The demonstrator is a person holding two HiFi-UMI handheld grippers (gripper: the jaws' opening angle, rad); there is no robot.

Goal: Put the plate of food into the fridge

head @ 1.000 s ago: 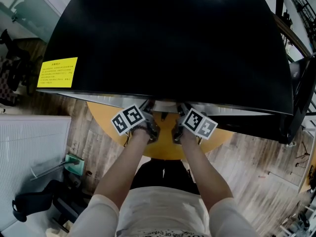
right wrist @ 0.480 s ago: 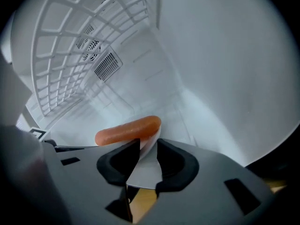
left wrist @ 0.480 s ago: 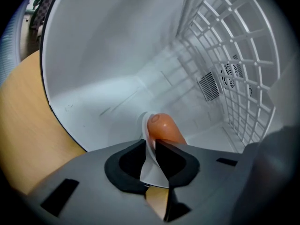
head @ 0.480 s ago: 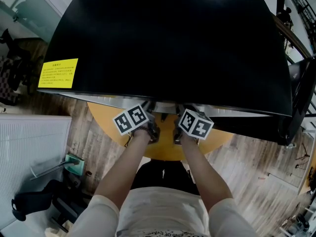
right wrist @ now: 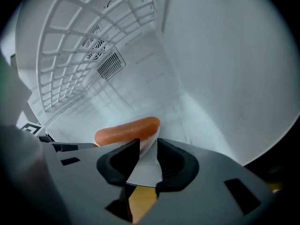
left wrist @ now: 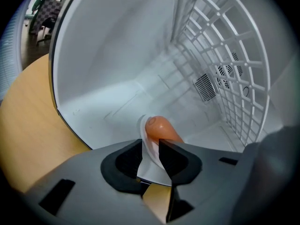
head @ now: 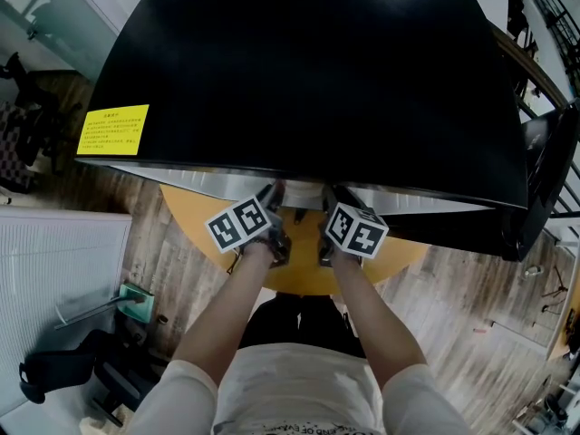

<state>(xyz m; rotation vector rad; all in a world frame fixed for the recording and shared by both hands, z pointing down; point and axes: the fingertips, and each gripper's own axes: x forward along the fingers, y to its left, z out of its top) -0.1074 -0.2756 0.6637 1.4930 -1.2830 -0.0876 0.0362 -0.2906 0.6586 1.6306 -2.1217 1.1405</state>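
Head view, looking steeply down: a black fridge [head: 308, 71] with a yellow label [head: 111, 130] fills the upper picture. Both of the person's forearms reach forward, and the left tool [head: 269, 198] and right tool [head: 331, 199] pass under the fridge's top edge, side by side, so their tips are hidden here. A round, wood-coloured surface [head: 195, 216] lies beneath and behind both tools. Left tool view: the jaws are clamped on the rim of a white plate [left wrist: 149, 165]. One orange sausage [left wrist: 159, 128] lies on the plate just ahead of the jaws. Beyond it is the fridge's white inside, otherwise bare, with a wire rack [left wrist: 225, 55] and a small vent [left wrist: 205, 86] further in, to the right of the tool. Right tool view: these jaws are likewise closed on the plate's opposite rim, the sausage lying crosswise just ahead, the rack to the tool's left. Judging from this, the task looks well along: the plate is carried between both tools and has entered the fridge. Whether it touches the fridge floor cannot be told. What seems left is setting it down, letting go, and drawing both tools out.
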